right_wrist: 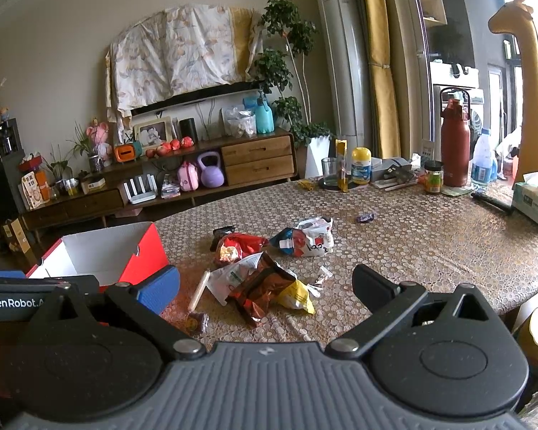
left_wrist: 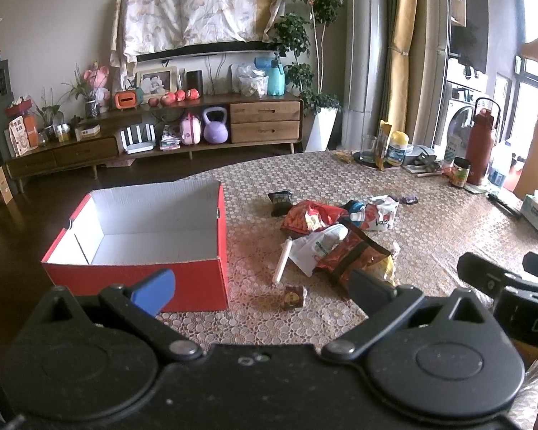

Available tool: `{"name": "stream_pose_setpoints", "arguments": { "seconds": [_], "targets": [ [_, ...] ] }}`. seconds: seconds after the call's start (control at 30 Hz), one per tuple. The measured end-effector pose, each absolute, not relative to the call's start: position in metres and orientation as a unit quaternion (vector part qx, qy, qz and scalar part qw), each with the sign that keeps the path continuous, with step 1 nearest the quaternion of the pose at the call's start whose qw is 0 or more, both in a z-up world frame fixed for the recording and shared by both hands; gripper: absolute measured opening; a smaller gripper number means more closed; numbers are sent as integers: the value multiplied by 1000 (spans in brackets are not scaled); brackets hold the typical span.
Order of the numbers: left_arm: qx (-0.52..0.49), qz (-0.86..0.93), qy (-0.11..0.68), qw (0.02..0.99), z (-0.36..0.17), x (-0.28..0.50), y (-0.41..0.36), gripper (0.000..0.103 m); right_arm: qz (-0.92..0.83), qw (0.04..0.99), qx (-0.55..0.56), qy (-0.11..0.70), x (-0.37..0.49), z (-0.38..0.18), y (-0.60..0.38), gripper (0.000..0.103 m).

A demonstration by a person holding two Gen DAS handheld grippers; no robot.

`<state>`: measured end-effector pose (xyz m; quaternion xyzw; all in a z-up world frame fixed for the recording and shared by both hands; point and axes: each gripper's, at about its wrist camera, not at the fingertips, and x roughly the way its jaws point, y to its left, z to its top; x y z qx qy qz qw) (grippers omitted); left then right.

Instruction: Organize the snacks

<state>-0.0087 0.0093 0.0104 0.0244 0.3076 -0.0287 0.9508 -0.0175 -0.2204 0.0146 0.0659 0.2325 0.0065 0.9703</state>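
An open red box (left_wrist: 197, 283) with a white, empty inside stands on the table's left; it also shows in the right wrist view (right_wrist: 150, 251). A pile of snack packets (left_wrist: 340, 240) lies to its right, with a white stick packet (left_wrist: 282, 261), a small brown sweet (left_wrist: 293, 296) and a red-brown bag (left_wrist: 355, 254). The pile shows in the right wrist view (right_wrist: 265, 276) too. My left gripper (left_wrist: 260, 286) is open and empty, hovering before the box and pile. My right gripper (right_wrist: 265, 290) is open and empty, just short of the pile.
At the table's far side stand a glass (right_wrist: 329, 172), a yellow-capped jar (right_wrist: 361, 166), a red flask (right_wrist: 454, 143), a water bottle (right_wrist: 481, 161) and a tissue pack (right_wrist: 534, 202). A small purple sweet (right_wrist: 365, 218) lies apart. A TV cabinet (left_wrist: 161, 132) stands behind.
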Motion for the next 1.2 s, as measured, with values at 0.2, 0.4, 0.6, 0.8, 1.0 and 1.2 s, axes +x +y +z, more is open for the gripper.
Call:
{"name": "stream_pose_setpoints", "arguments": {
  "seconds": [0.2,0.4,0.6,0.8,1.0,1.2],
  "targets": [
    [23,-27,311,950,11,-6,10,103,7,969,67,236,-16,19,-219,103],
    [29,-41,308,950,12,-1,10,103,17,968,66,242,-10,13,-221,103],
    [24,-45,318,947,-5,20,20,103,34,961,53,271,8,-17,-226,103],
    [39,-42,333,941,-33,41,18,103,40,954,33,294,29,-43,-230,103],
    [55,-53,324,943,-51,54,9,103,44,955,22,293,57,-58,-238,103],
    [52,-67,336,938,-71,75,2,102,54,953,11,299,93,-68,-241,103]
  ]
}}
